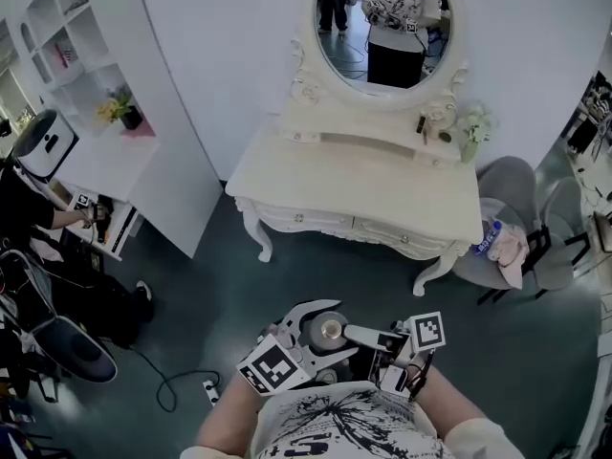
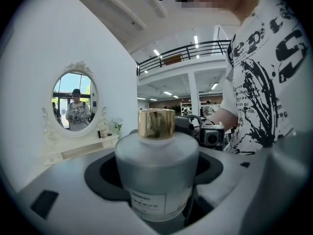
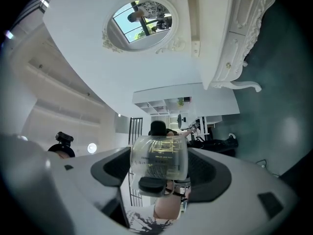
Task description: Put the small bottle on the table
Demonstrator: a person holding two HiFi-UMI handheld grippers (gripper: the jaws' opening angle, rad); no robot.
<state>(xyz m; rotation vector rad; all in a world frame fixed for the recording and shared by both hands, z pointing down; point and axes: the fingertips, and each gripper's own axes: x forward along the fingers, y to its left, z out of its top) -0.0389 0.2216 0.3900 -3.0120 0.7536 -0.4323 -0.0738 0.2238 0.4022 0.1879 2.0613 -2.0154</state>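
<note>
Frosted-glass small bottle with gold cap (image 1: 330,331) stands upright at my chest, left gripper (image 2: 155,173) clamped on it, right gripper (image 3: 159,169) pinching it too. White dressing table (image 1: 363,182) lies well ahead, straight fwd.

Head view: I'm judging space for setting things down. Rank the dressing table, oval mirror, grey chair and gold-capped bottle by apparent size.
1. dressing table
2. oval mirror and grey chair: they look about alike, so not ranked
3. gold-capped bottle: smallest, though nearest the camera
</note>
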